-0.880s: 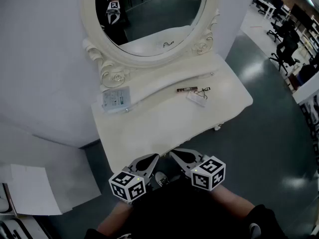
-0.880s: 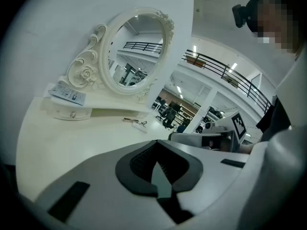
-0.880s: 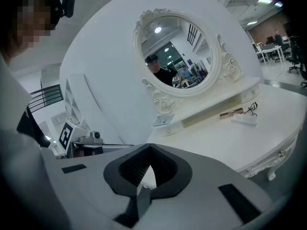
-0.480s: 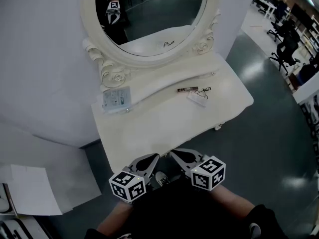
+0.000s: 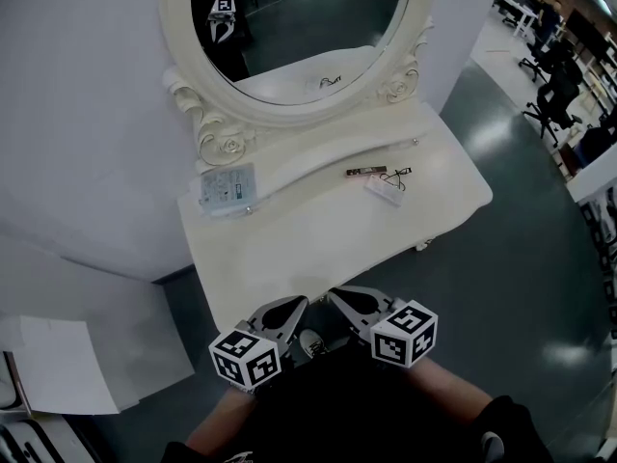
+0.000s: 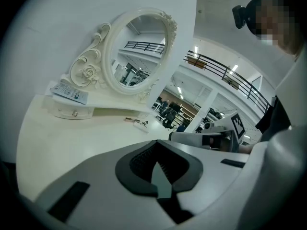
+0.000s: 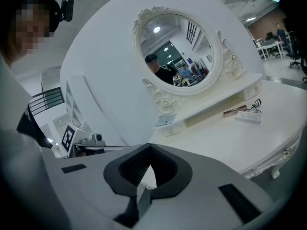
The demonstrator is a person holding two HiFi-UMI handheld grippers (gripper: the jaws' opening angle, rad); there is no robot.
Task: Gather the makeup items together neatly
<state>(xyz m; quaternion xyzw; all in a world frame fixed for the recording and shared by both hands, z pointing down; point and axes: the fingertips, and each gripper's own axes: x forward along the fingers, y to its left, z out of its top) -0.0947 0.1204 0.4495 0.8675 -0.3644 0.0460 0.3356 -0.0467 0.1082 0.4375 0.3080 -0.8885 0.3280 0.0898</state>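
Jaws pressed together and empty, the left gripper and right gripper hover at 6 o'clock, just off the near edge of a cream dressing table, the gathering not yet begun. A slim dark stick, a tangled black wire piece and a small white flat piece cluster at 1 o'clock on the tabletop. A flat printed packet sits well apart at 10 o'clock on the raised shelf beneath the oval mirror. All look light and apt to skid on the glossy top. The stick is probably best pinched across its middle, the packet by a free edge.
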